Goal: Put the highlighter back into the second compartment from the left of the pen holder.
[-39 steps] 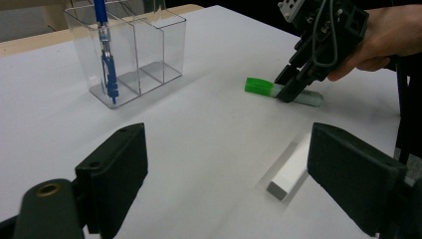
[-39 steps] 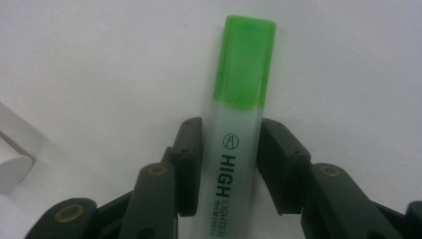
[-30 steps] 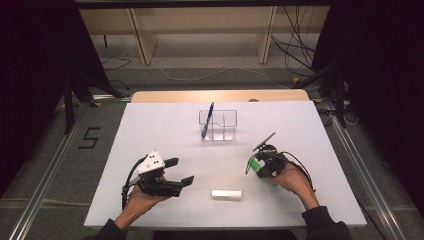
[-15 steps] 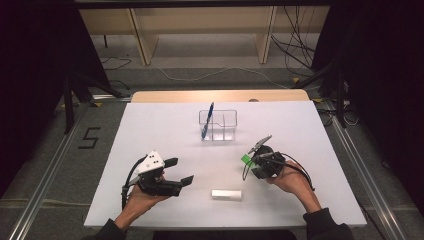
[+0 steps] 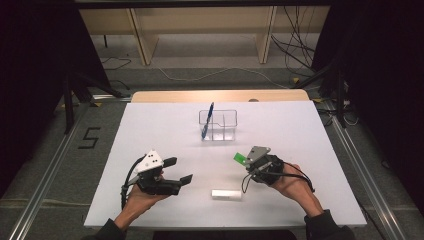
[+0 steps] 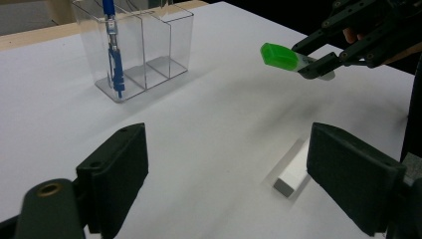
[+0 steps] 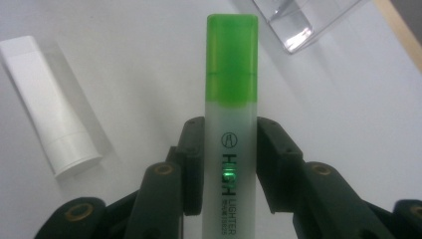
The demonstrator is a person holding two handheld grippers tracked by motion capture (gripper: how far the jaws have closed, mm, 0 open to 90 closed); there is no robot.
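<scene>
My right gripper is shut on a green-capped highlighter, whose cap points up and left above the table. The left gripper view shows that highlighter lifted off the surface in the other gripper's jaws. A clear three-compartment organizer stands at the table's middle back with a blue pen upright in its left compartment. My left gripper rests at the front left, jaws wide open with nothing between them. A white eraser-like stick lies on the table between the two hands.
The white table has a wooden strip along its far edge. Metal rails run along both sides on the floor, and cables lie beyond the table.
My right gripper has risen and shifted left with the highlighter, its cap now tilted up. The left gripper has stayed put.
</scene>
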